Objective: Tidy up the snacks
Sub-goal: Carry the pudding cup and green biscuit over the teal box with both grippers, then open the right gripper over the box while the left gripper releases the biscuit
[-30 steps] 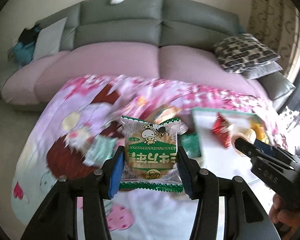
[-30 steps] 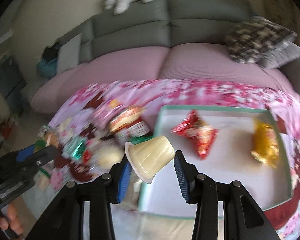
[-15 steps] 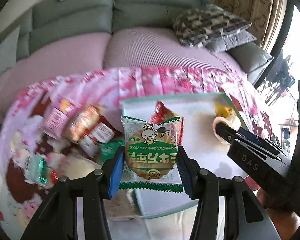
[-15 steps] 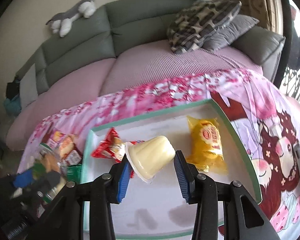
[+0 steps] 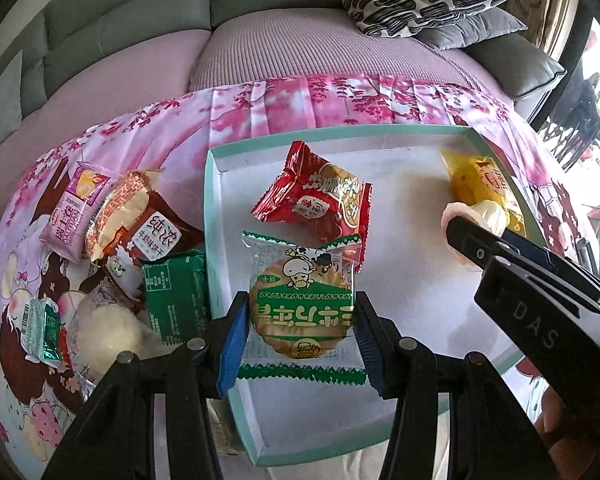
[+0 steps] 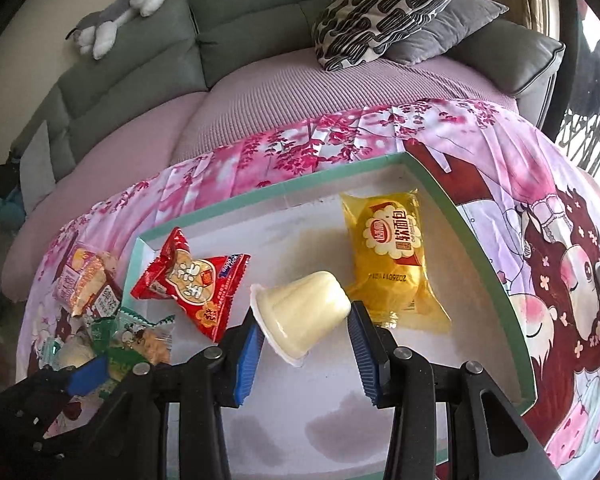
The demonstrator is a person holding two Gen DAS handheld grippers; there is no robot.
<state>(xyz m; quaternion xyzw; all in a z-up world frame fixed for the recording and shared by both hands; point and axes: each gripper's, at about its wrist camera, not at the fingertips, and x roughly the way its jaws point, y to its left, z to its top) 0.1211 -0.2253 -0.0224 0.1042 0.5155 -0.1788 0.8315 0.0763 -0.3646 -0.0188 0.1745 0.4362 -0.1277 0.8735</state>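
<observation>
Your left gripper [image 5: 300, 322] is clamped on a green-and-clear cracker packet [image 5: 302, 304], its blue pads pressing both sides, and the packet hangs above the left part of the green-rimmed tray [image 5: 210, 208]. Your right gripper [image 6: 304, 346] is closed on a pale yellow jelly cup [image 6: 302, 314], which lies tilted between the pads with its sealed lid toward the left pad; it sits over the middle of the tray [image 6: 484, 256].

Inside the tray, a red snack packet [image 5: 314, 200] lies near the far left corner, just behind the cracker packet you hold. A yellow bread packet [image 6: 392, 256] lies toward the far right corner, close to the right rim and just beyond the jelly cup.

The tray rests on a pink floral cloth [image 5: 260, 108]. Off the tray's left edge, on the cloth, a loose pile remains: a pink wafer packet [image 5: 74, 210], a brown-and-orange packet [image 5: 140, 220], a dark green packet [image 5: 176, 292] touching the tray's left rim, a small teal sachet [image 5: 42, 328] and a clear-wrapped pale round cake [image 5: 108, 334].

In the left wrist view, your right gripper [image 5: 480, 224] reaches in from the right.
</observation>
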